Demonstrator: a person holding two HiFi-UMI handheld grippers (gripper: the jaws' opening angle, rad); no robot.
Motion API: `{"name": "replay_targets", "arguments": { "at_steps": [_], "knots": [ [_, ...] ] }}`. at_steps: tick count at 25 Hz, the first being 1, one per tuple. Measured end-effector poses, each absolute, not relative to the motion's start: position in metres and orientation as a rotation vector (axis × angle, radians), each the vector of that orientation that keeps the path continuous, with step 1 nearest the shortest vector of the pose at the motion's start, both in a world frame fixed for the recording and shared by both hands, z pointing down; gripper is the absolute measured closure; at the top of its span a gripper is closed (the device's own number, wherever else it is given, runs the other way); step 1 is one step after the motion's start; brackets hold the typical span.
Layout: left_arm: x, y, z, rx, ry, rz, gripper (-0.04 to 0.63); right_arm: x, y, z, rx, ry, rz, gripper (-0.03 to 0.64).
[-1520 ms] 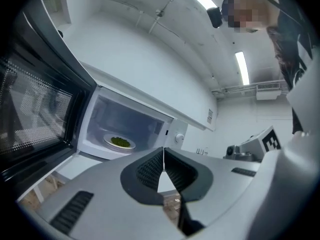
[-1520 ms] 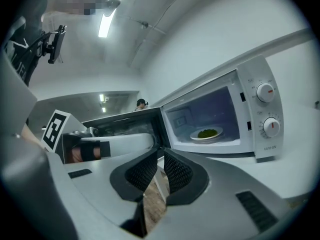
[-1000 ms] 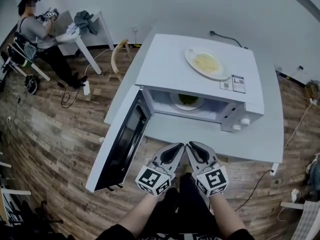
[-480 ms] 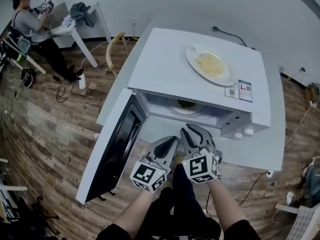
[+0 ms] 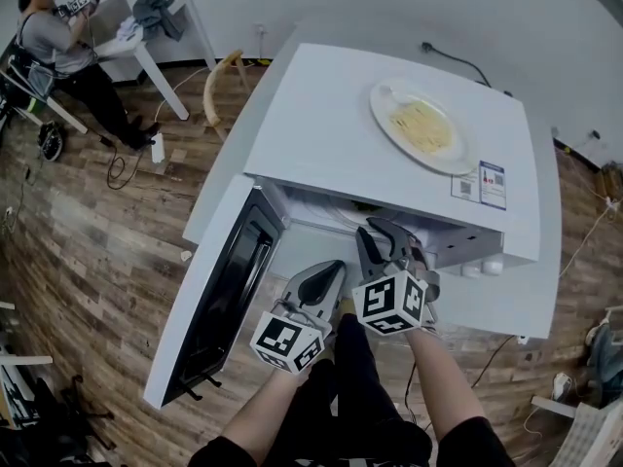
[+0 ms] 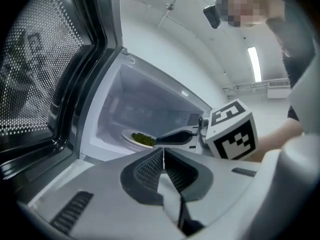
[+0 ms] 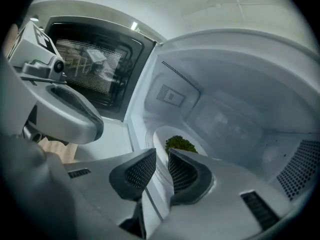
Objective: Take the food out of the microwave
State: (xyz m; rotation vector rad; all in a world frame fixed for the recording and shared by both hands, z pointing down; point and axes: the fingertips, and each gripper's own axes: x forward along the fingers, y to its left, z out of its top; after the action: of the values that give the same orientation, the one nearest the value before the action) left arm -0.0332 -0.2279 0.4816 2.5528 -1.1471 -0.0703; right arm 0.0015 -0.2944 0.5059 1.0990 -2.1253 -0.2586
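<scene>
two grippers at the open microwave.
your left gripper is closed, empty; your right gripper stands parted before the plate of greens.

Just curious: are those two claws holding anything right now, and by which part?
Nothing. The left gripper is shut and empty; the right gripper is open, the plate of greens beyond its jaws.

No text is legible. A sticker on the microwave top, right of the frame, carries print too small to read. The left marker cube and right marker cube show black-and-white square codes only.
</scene>
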Motion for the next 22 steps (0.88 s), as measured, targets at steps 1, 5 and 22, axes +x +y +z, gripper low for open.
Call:
{"name": "replay_targets", "arguments": {
  "at_steps": [1, 5, 22],
  "knots": [
    [-0.033, -0.229, 0.482, 2.551, -1.148, -0.073, 0.581, 0.002, -0.297, 0.508, 1.09, -2.122, -0.25, 0.558],
    [-0.034, -0.231, 0.483, 2.542, -1.152, -0.077, 0.581, 0.001, -0.302, 0.513, 1.057, -2.128, -0.22, 0.558],
    [-0.038, -0.227, 0.49, 2.492, -1.144, -0.106, 0.581, -0.006, -0.264, 0.507, 1.032, -2.143, -0.351, 0.568]
  ]
}}
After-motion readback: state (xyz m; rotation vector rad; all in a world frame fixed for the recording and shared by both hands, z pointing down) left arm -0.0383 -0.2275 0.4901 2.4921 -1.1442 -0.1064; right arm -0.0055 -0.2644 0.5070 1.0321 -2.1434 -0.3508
